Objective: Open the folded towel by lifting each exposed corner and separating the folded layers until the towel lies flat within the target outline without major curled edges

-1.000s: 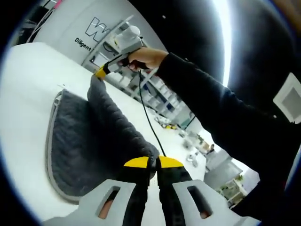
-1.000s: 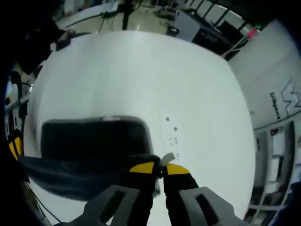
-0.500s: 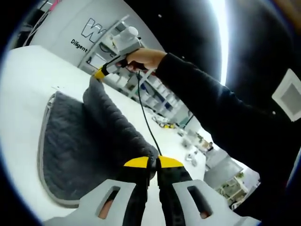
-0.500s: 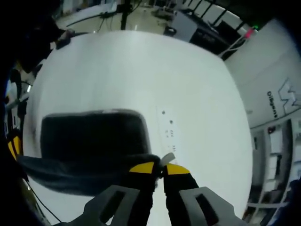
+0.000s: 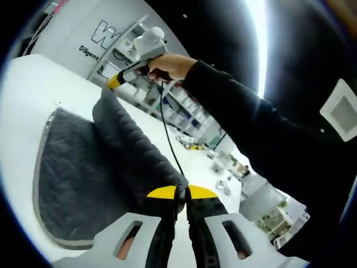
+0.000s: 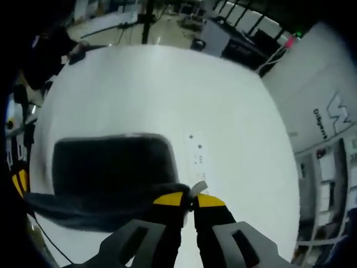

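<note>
**Towel held up by two corners over the table**

Nearest in the left gripper view: left gripper [image 5: 181,192], yellow tips pinched together on a corner of the dark grey towel [image 5: 83,167]. Top layer lifted off the table [image 5: 28,95], rising in a ridge to the far corner, clamped there by the right gripper [image 5: 115,82] in a hand [image 5: 167,66] with a dark sleeve [image 5: 251,128]. Lower layer flat on the white table, pale trim along its left edge. Beyond, shelving and a lettered wall.

In the right gripper view: tips closed on the towel's tagged corner, towel spread to the left, small marks [image 6: 198,153] on the table just right of it, floor and equipment far off.
</note>
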Available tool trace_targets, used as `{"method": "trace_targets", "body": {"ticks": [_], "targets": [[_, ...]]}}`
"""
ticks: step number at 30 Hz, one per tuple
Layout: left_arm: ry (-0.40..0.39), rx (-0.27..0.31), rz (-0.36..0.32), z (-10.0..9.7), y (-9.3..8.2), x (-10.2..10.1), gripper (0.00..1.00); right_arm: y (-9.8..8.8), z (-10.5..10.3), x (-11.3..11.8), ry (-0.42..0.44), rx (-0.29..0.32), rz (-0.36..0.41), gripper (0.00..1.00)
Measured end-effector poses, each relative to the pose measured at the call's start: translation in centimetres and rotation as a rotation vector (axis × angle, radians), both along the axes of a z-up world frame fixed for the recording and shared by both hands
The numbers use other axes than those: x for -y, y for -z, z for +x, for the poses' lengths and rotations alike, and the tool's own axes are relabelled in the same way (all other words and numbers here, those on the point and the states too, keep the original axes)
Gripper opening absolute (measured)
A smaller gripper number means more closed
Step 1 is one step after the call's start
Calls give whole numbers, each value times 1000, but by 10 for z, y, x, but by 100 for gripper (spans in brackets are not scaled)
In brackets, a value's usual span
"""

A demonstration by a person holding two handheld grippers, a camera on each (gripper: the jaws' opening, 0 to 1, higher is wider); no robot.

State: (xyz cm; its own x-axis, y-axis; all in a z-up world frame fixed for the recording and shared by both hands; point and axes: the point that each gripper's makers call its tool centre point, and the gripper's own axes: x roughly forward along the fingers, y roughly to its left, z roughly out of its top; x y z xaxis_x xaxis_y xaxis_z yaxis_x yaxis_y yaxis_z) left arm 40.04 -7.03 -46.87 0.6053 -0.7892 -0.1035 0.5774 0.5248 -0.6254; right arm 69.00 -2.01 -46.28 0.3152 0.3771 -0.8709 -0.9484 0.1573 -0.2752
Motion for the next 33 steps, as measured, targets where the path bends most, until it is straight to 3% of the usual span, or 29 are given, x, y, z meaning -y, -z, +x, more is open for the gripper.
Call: {"method": "trace_targets", "body": {"ticks": [20,33], "targets": [[43,21,19,2,-8,24,4,-18,3,33,33,10,59,3],[71,30,27,2,-9,41,4,-15,6,57,58,13,59,3]]}}
